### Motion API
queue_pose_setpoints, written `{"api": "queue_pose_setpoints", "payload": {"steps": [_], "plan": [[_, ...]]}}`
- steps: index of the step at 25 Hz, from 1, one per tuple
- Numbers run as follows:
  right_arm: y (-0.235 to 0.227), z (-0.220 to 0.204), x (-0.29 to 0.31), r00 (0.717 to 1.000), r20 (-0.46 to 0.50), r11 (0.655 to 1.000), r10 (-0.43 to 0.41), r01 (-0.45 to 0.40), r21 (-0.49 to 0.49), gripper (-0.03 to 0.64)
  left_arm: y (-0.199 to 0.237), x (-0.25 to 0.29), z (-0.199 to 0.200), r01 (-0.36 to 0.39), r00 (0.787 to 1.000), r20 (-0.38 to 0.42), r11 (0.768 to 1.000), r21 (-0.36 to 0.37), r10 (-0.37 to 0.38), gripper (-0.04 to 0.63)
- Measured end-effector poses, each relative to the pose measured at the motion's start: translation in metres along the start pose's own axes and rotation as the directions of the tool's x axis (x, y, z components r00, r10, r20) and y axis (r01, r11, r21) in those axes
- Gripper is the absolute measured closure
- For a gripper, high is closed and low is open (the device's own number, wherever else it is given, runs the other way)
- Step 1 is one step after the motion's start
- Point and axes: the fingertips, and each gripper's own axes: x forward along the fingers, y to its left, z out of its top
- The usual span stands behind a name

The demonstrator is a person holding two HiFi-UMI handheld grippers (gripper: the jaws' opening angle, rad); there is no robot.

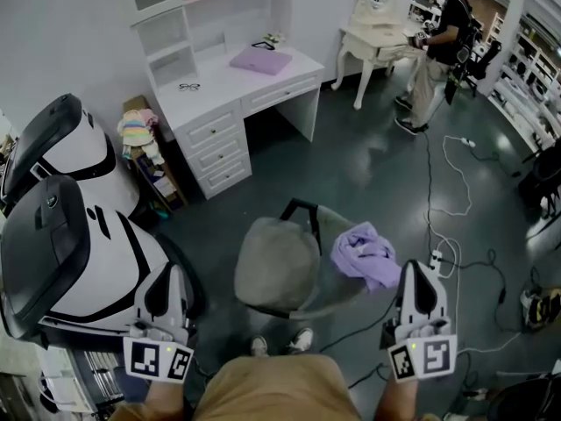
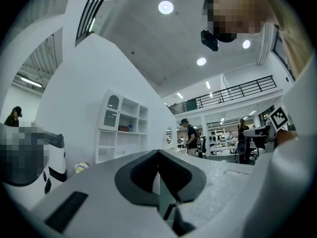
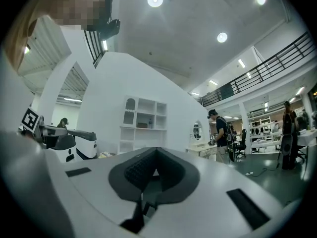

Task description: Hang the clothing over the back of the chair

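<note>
A grey padded chair [image 1: 279, 266] stands just in front of me in the head view. A crumpled purple garment [image 1: 366, 254] lies on its right side. My left gripper [image 1: 171, 272] is held low at the chair's left, apart from it, jaws together and empty. My right gripper [image 1: 419, 267] hovers just right of the garment, also shut with nothing in it. Neither gripper view shows the chair or garment. The left gripper [image 2: 158, 153] and the right gripper [image 3: 156, 150] both point level into the room, with their jaws meeting at the tip.
Two large white-and-black machines [image 1: 61, 235] crowd the left. A white desk with drawers [image 1: 237, 90] stands behind the chair, a purple folded item [image 1: 260, 60] on it. Cables [image 1: 456, 204] trail over the floor at right. A person [image 1: 438, 42] stands at a far vanity table.
</note>
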Motion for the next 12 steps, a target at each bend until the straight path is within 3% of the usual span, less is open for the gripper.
{"api": "queue_pose_setpoints", "payload": {"steps": [12], "plan": [[0.009, -0.008, 0.003, 1.000, -0.007, 1.000, 0.005, -0.005, 0.004, 0.614, 0.004, 0.003, -0.016, 0.000, 1.000, -0.017, 1.000, -0.011, 0.000, 0.592]]}}
